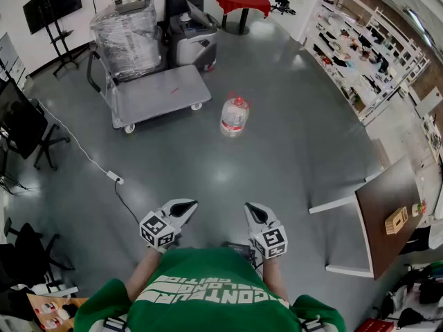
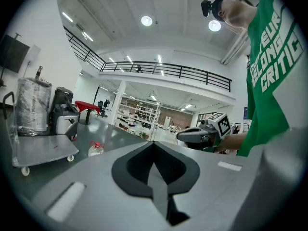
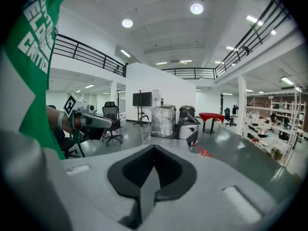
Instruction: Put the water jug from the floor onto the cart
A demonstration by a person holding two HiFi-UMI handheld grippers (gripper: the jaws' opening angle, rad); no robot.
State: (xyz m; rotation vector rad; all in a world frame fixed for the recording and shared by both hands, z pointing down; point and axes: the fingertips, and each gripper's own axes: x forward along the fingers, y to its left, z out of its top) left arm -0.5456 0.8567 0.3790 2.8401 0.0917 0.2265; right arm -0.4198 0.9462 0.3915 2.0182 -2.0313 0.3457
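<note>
Water jug stands well ahead on the floor. My left gripper and right gripper are closed, so I approach first, then open.

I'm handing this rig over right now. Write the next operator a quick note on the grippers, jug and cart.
Left gripper: shut, empty, held close to the body.
Right gripper: shut, empty, likewise.
Water jug: upright on the floor ahead, right of the cart, not touching it.
Cart: near part of the deck bare, wrapped load at the far end.
Done: nothing.
Left: approach, grip the jug, lift it onto the deck.
</note>
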